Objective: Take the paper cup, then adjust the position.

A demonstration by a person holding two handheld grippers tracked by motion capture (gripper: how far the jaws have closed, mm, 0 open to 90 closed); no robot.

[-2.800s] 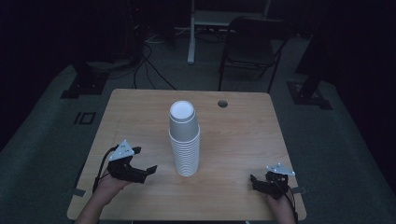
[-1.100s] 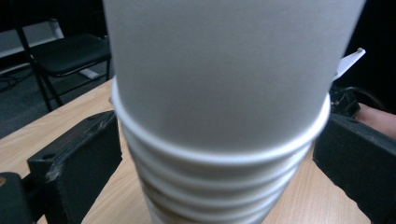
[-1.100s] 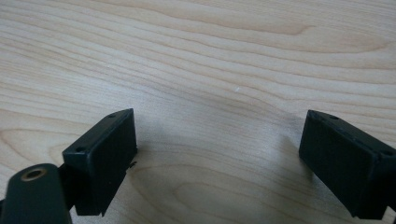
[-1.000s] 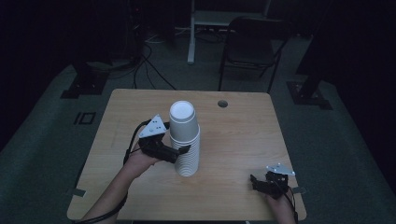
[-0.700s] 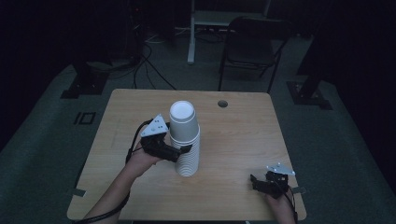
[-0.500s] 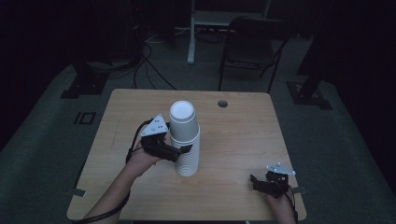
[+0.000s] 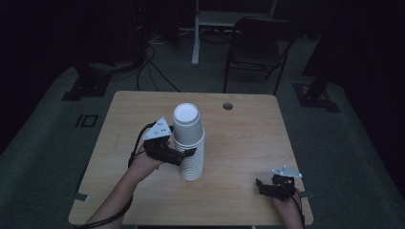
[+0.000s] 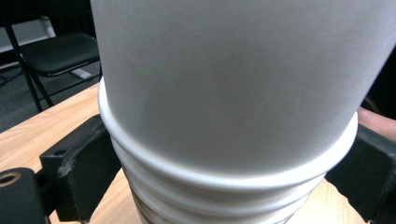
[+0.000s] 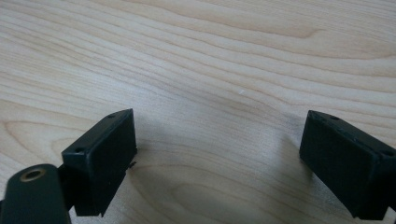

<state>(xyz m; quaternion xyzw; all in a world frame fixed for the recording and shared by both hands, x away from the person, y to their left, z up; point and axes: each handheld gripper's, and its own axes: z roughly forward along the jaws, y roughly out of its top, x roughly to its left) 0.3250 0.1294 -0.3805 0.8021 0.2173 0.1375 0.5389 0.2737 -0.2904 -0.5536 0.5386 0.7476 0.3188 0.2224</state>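
A tall stack of white paper cups (image 7: 189, 138) stands near the middle of the wooden table (image 7: 248, 138). My left gripper (image 7: 190, 152) reaches in from the left and clasps the stack about halfway up. In the left gripper view the cups (image 8: 233, 93) span the whole gap, and both black jaws press against the rolled rims just under the top cup. My right gripper (image 7: 261, 186) rests at the table's front right corner. Its jaws are spread, open (image 9: 217, 158), with bare wood between them.
A round cable hole (image 7: 228, 106) sits near the table's far edge. Behind the table are a dark folding chair (image 7: 258, 43) and a white desk leg (image 7: 196, 33), with cables on the floor at the far left.
Since 2.8 s ago my left gripper moved from the front left of the table to the cup stack. Over the last second nothing has visibly moved.
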